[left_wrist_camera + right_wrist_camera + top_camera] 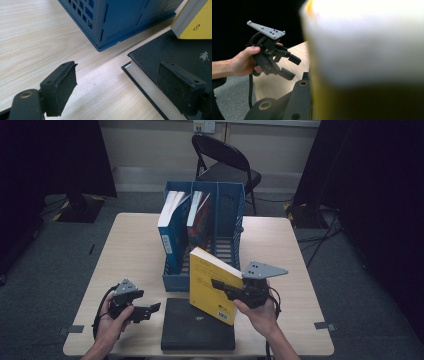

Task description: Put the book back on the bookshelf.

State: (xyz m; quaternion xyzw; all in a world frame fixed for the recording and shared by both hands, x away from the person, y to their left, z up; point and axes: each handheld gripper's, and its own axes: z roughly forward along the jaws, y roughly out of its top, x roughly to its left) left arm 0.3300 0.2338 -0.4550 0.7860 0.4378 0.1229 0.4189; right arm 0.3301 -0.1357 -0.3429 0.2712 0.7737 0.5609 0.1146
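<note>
Two upright books (172, 227) in blue rack (227, 210) beyond yellow book (212, 282) in right tool (222, 287); left tool (150, 310) wide.

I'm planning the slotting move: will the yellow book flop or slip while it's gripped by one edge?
The yellow book looks like a thick paperback, so it probably sags little. The right gripper clamps it near one edge and it hangs tilted, so it may pivot. Its cover looks smooth, perhaps slippery. The blue file rack has a free slot, so a wobble could catch a divider.
</note>
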